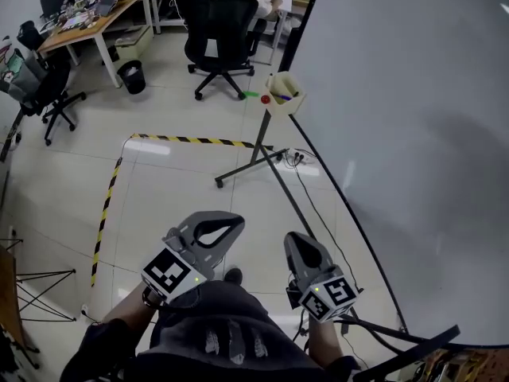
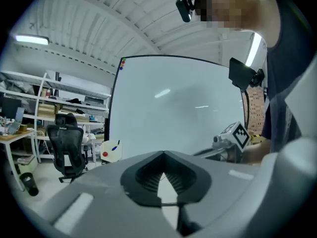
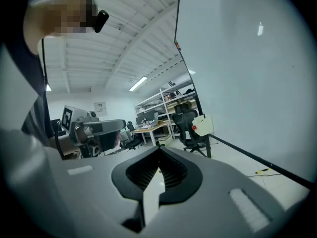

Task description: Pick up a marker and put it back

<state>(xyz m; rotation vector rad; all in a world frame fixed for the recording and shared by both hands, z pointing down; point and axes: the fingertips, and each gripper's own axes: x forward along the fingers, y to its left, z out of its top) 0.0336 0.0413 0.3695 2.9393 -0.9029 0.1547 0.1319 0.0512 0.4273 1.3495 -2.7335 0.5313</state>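
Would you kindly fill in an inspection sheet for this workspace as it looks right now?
Surface: whiteboard, blank; pale floor below it.
Job's things: marker tray at the board's edge, a blue marker in it.
Clutter: small green thing beside the tray, cannot tell what; black bin further off.
Grippers: left gripper and right gripper both shut, nothing between the jaws, well short of the tray.
Cables: cable along the board's foot.
Surroundings: office chair, desk, yellow-black floor tape.

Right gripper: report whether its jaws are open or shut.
Shut. In the right gripper view the right gripper has its jaw tips touching, with nothing between them.
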